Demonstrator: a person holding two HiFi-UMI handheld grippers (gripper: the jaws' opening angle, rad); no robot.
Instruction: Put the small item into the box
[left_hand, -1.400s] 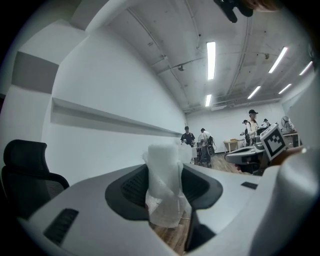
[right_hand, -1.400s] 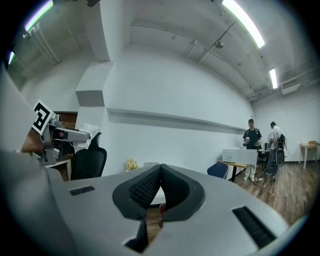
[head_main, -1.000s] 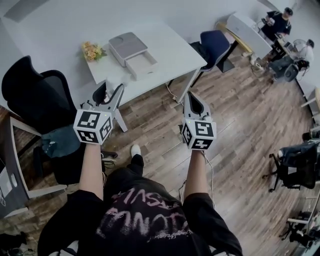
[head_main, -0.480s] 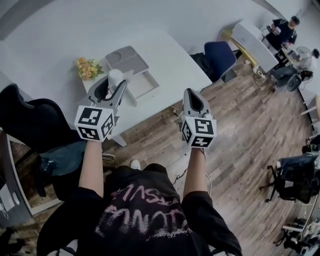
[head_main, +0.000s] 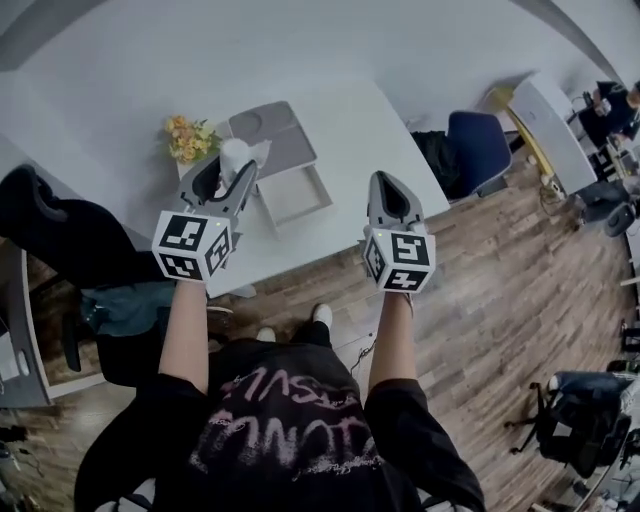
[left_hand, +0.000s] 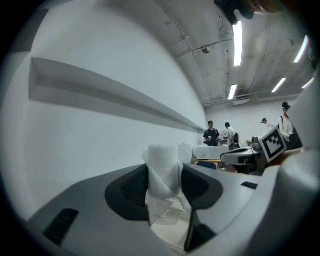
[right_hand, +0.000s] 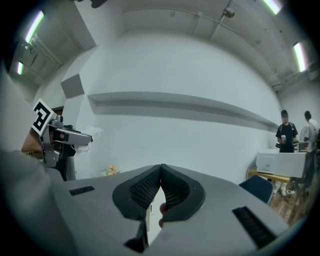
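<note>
The carrying step seems in hand: the left gripper (head_main: 228, 172) is clamped on the white small item (left_hand: 162, 170), held above the left part of the table (head_main: 370, 130), just left of the open box (head_main: 293, 195); the right gripper (head_main: 387, 190), nearer and to the right, has its jaws together on nothing; next, I judge, the left must travel right over the box and release; counted: one small item, one box, one flower bunch (head_main: 188, 138), two grippers.

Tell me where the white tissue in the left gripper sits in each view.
Head view: tissue upper left, between the left gripper's jaws.
Left gripper view: bottom centre, clamped between the jaws.
Right gripper view: small, far left, at the left gripper's tip.
Landmark: flowers, just left of it in head view, below it in right gripper view.
</note>
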